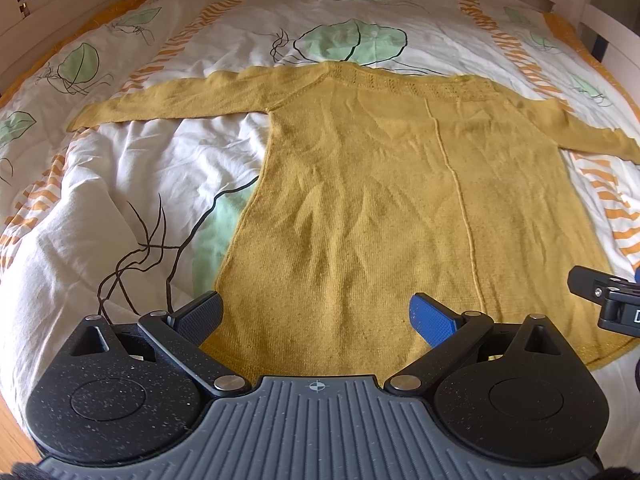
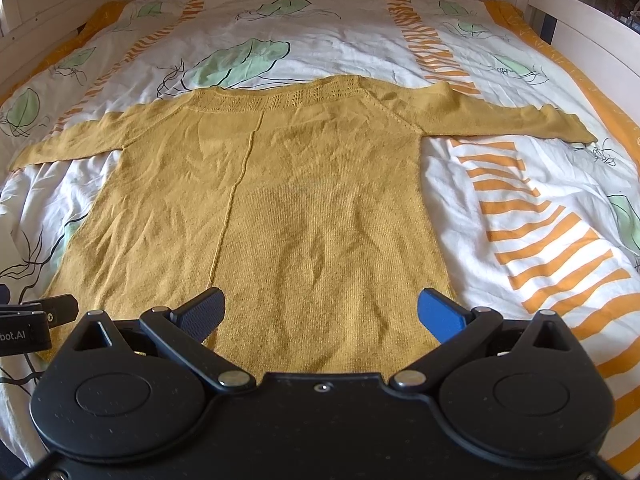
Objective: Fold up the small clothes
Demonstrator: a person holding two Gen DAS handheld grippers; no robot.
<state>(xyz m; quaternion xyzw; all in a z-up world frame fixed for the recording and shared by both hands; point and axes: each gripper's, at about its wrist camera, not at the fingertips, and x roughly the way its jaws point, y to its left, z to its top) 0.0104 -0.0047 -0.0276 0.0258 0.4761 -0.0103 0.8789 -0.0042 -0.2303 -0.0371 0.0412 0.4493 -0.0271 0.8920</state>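
A mustard-yellow knitted sweater [image 1: 380,200] lies flat on the bed with both sleeves spread out sideways; it also shows in the right wrist view [image 2: 300,208]. Its hem is nearest me and its lace-patterned neckline is farthest. My left gripper [image 1: 316,316] is open and empty, hovering over the hem's left part. My right gripper [image 2: 322,312] is open and empty, over the hem's right part. The right gripper's tip shows at the right edge of the left wrist view [image 1: 600,300]. The left gripper's tip shows at the left edge of the right wrist view [image 2: 36,316].
The sweater rests on a white duvet [image 1: 140,184] printed with green leaves and orange stripes, rumpled on the left. A white wooden bed frame [image 2: 580,40] rims the far and right sides. Bare floor [image 1: 12,436] shows at the lower left.
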